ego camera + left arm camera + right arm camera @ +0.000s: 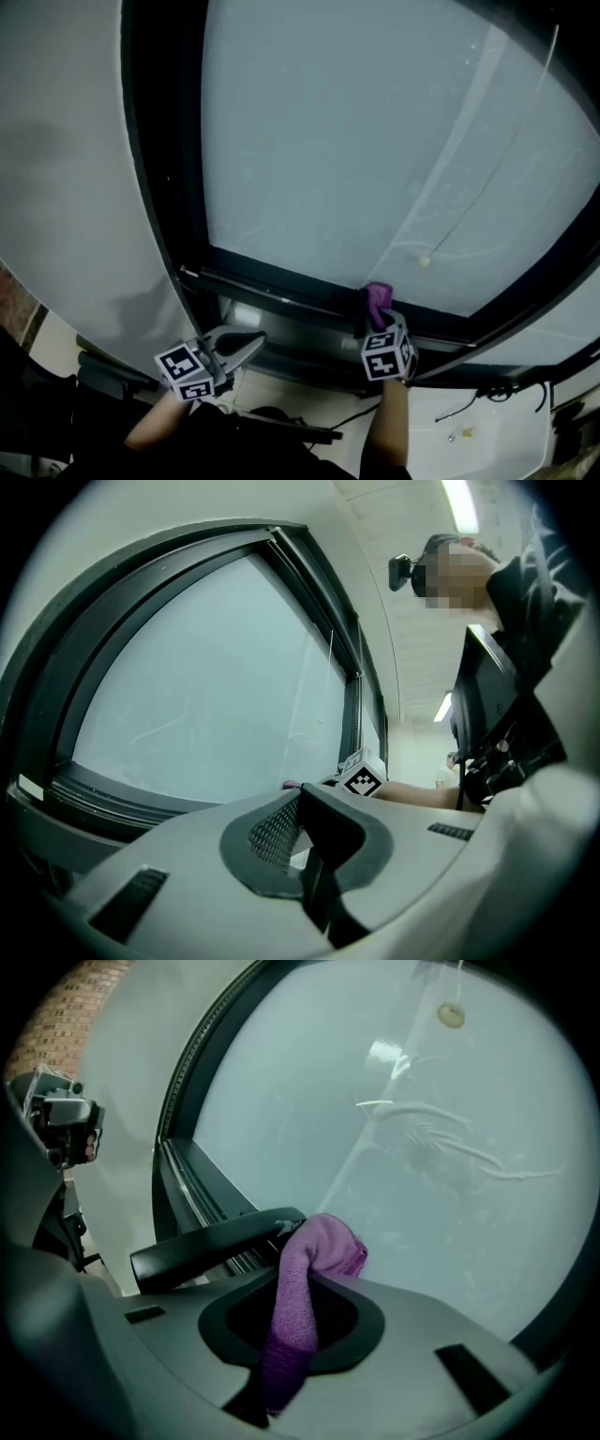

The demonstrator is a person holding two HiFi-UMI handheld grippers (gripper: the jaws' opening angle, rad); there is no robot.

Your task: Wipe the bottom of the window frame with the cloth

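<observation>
Head view shows the right tongs (378,319) clamped on the purple cloth (378,297) at the bottom of the window frame (272,286), so a good wipe likely needs steady pressure and a slow slide along it, while the left tongs (246,344) sit closed and empty.

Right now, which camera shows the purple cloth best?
The right gripper view: the cloth sits large, pinched in the right gripper. The head view shows a small tuft by the window frame; the left gripper view, barely a sliver.
</observation>
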